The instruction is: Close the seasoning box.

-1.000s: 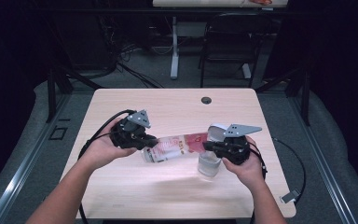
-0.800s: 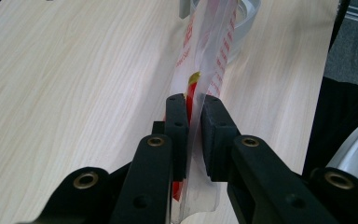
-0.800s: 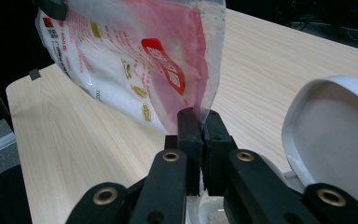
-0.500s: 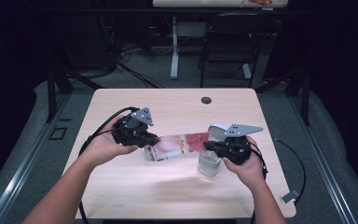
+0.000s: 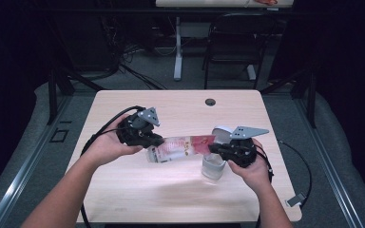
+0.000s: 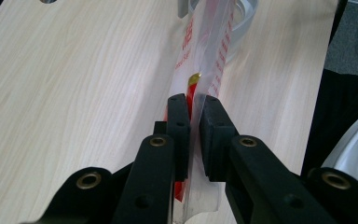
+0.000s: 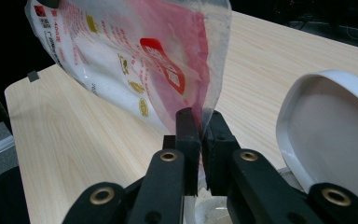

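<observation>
A clear plastic bag [image 5: 180, 148] printed in red and holding white grains is held stretched between two grippers, just below the middle of the high view, above the light wooden table [image 5: 123, 190]. The left gripper [image 5: 154, 141] is clamped on the bag's left end; in the left gripper view its black jaws are seen pressed together on the bag's edge [image 6: 205, 70], with the film running away toward the top of the frame. The right gripper [image 5: 212, 148] is clamped on the bag's red end; in the right gripper view the jaws are closed on the film [image 7: 135, 60], which rises toward the upper left.

Both forearms are brought in from the bottom of the high view and angled inward. The left hand [image 5: 105, 148] is wrapped around its gripper from the left, the right hand [image 5: 253, 167] is cupped under its gripper. A clear jar [image 5: 213, 166] is seen standing on the table directly below the right gripper, and a white curved lid [image 7: 326, 135] is seen at the right of the right gripper view.
</observation>
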`<state>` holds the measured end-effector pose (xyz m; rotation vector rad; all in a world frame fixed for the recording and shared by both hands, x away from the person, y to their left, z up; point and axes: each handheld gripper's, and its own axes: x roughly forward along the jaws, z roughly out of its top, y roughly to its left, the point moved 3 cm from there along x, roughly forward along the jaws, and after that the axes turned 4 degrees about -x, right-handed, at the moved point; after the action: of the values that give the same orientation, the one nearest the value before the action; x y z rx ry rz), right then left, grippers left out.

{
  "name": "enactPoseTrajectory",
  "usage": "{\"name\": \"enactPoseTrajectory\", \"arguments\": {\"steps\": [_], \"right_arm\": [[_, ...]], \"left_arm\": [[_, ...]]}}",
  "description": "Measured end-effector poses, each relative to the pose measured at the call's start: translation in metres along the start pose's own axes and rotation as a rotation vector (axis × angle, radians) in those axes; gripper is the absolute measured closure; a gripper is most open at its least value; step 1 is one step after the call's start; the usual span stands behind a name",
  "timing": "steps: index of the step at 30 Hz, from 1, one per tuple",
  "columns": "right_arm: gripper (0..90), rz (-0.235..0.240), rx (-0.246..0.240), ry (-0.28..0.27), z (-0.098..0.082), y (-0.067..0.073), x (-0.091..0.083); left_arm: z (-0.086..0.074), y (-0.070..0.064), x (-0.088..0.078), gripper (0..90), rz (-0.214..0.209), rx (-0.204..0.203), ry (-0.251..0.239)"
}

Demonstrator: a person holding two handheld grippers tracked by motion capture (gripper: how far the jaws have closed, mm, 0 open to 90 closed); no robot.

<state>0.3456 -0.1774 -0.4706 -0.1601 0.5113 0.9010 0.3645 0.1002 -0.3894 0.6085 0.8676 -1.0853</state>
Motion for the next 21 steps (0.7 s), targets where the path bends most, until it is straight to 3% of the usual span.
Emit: {"name": "enactPoseTrajectory", "arguments": {"steps": [21], "right_arm": [[85.7, -0.002, 0.0, 0.004, -0.0005, -0.0011, 0.0006]], "left_arm": [[0.0074, 0.0022, -0.0025, 85.1, -0.003, 0.025, 0.04]]}}
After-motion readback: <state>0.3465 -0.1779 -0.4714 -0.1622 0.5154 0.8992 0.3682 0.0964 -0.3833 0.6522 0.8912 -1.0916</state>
